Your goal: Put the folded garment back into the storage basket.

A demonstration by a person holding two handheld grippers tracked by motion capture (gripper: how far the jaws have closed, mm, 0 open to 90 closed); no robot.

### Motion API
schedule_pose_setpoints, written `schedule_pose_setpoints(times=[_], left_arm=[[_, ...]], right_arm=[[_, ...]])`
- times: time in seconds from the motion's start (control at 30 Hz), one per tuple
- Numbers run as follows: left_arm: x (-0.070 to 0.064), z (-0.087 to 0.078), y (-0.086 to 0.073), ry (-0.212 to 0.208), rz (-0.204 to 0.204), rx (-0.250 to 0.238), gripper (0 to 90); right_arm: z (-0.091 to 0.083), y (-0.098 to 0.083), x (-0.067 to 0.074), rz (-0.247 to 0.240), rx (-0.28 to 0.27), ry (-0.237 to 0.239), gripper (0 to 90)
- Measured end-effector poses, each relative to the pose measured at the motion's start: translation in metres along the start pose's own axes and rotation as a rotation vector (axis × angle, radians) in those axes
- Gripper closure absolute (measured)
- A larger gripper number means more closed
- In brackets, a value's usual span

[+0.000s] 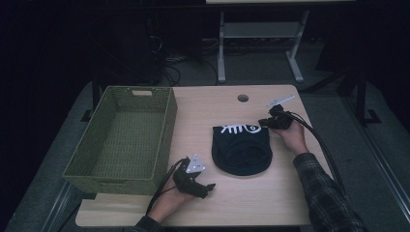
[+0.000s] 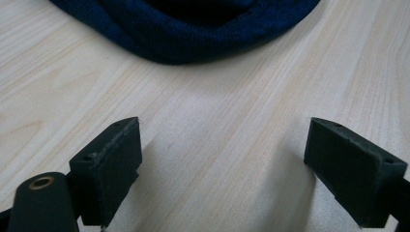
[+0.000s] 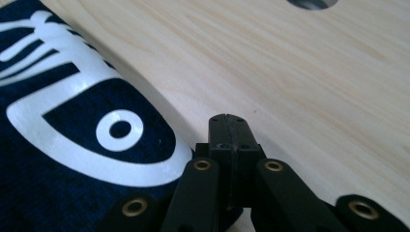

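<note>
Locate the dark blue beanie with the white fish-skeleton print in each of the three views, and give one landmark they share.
High view: the beanie lies right of centre on the table, print at its far edge.
Left gripper view: its knitted rim curves along the top edge, beyond the open tool.
Right gripper view: its white print takes up the left side, beside the shut tool.
Shared landmark: the pale wooden tabletop.

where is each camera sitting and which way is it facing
High view: above the person's side, facing forward and down on the table, basket and hat; both forearms, left gripper, right gripper.
Left gripper view: low over the table, facing the hat's rim; its open jaws.
Right gripper view: at the hat's printed edge, facing the table hole; its shut jaws.
All three share the hat.
</note>
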State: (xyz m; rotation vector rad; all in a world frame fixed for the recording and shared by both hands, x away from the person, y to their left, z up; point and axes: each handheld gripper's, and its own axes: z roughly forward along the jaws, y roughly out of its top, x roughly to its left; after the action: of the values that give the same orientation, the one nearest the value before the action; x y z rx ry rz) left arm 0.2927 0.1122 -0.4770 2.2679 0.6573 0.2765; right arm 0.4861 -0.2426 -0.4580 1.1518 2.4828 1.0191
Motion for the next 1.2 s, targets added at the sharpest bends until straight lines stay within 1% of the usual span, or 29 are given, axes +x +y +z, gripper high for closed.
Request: schedule_pose_setpoints(times=[0.3,0.5,0.6,0.7,0.77,0.83,0.93,0.97,1.17,1.2], left_arm=[[0.000,0.000,0.000,0.000,-0.001,-0.001,12.4],[0.000,0.000,0.000,0.000,-0.001,-0.002,12.4],[0.000,0.000,0.000,0.000,-0.002,-0.002,12.4],[0.000,0.000,0.000,0.000,-0.001,-0.002,12.4],[0.000,0.000,0.000,0.000,-0.002,-0.002,12.4],[0.000,0.000,0.000,0.000,-0.001,-0.002,12.4],[0.000,0.000,0.000,0.000,-0.001,-0.001,12.4],[0.000,0.000,0.000,0.000,-0.001,-0.001,12.4],[0.000,0.000,0.000,0.000,-0.001,-0.001,12.4],[0.000,0.000,0.000,0.000,-0.001,-0.001,12.4]], right_arm=[[-0.004,-0.012,-0.002,0.001,0.008,0.015,90.0],[-0.011,-0.018,0.002,-0.012,0.007,0.021,90.0],[-0.014,-0.022,0.002,-0.009,0.008,0.030,90.0],[-0.018,-0.026,0.004,-0.014,-0.005,0.036,90.0],[-0.020,-0.029,0.006,-0.027,-0.005,0.042,90.0],[-0.022,-0.032,0.008,-0.027,-0.003,0.049,90.0],[-0.026,-0.034,0.013,-0.053,0.007,0.043,90.0],[-0.027,-0.035,0.015,-0.064,0.001,0.042,90.0],[-0.033,-0.044,0.020,-0.060,0.003,0.061,90.0],[-0.034,-0.046,0.022,-0.065,-0.001,0.060,90.0]])
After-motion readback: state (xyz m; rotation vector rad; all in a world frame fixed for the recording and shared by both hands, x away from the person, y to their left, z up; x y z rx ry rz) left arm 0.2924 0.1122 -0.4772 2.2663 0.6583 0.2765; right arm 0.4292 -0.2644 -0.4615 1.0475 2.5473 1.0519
